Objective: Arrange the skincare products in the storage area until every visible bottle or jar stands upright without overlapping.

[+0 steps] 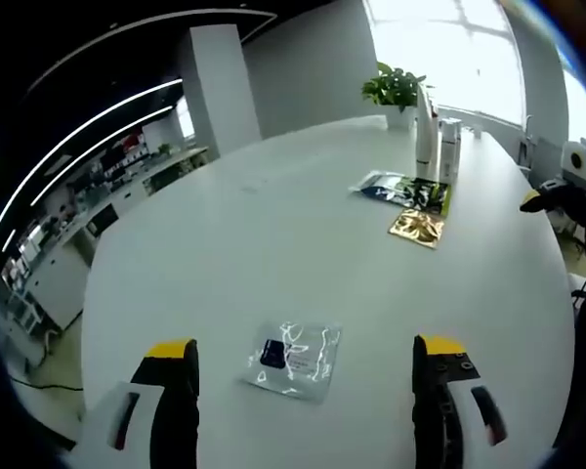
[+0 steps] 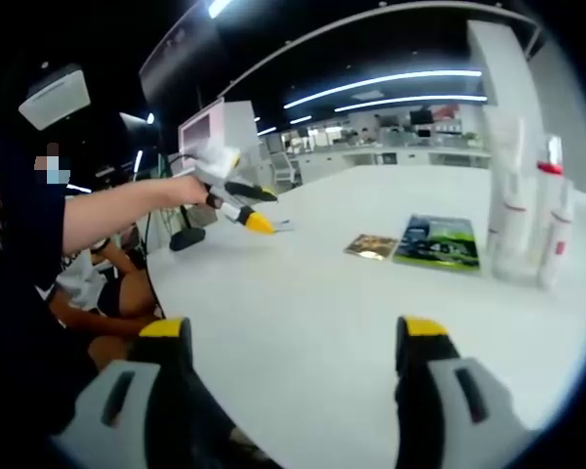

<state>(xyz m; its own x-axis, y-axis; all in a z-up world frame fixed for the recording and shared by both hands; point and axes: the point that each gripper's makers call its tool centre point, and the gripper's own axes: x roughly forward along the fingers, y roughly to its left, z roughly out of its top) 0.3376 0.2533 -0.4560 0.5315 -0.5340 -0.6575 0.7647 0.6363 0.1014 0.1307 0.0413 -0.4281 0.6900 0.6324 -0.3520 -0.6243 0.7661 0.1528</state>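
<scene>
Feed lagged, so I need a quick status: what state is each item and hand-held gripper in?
Left hand-held gripper: open, empty.
Right hand-held gripper: open, empty.
Clear sachet: lying flat between the left jaws.
Gold sachet: flat.
Dark green packet: flat.
White bottles: upright, grouped.

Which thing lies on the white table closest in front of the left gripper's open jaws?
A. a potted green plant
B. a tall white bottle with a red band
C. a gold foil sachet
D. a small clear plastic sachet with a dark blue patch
D: in the left gripper view the small clear plastic sachet lies on the white table between the left gripper tips; the gold foil sachet is farther off.
</scene>
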